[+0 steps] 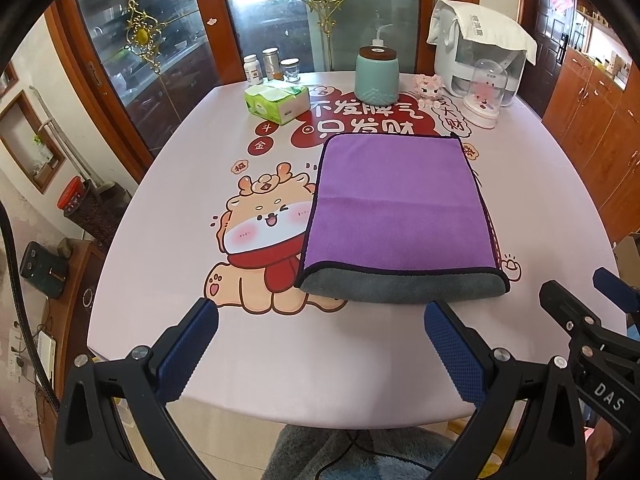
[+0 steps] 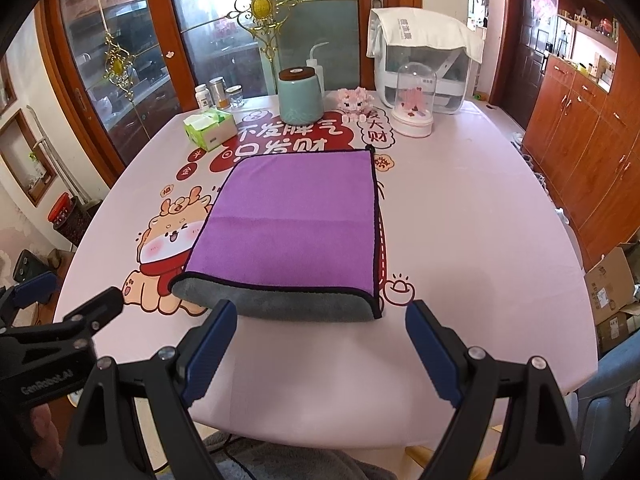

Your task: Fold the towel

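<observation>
I have both tools held back over the near edge of the tabletop [image 1: 152, 208], and neither touches anything. The left tool [image 1: 320, 324] has its jaws spread wide with nothing between them; the right tool [image 2: 320, 324] is spread the same way, also empty. In the left wrist view the right tool sits at about 4 o'clock, close beside mine.

The purple towel [image 1: 396, 204] lies flat near the middle of the tabletop, at 12 o'clock from both tools. It looks folded at least once: a grey underside curls out along the near edge [image 2: 304, 306], and a faint crease runs across the purple face. I judge that another fold may be left, or the job may be close to done; I cannot tell which from here.

What worries me is that rounded near edge. If I pinch only the top purple layer, the layers could slide apart and the fold would skew. If one tool closes ahead of the other, the cloth could drag sideways over the smooth printed cover and bunch up.

Beyond the towel, at about 12 o'clock, stands a teal lidded jar [image 2: 300, 94], with a green tissue box [image 2: 210, 128] at 11 o'clock and a small glass dome ornament [image 2: 414, 100] at 1 o'clock. These stand apart from the towel's far edge, but a long forward sweep while carrying the near edge over could push the cloth into them or knock the dome.
</observation>
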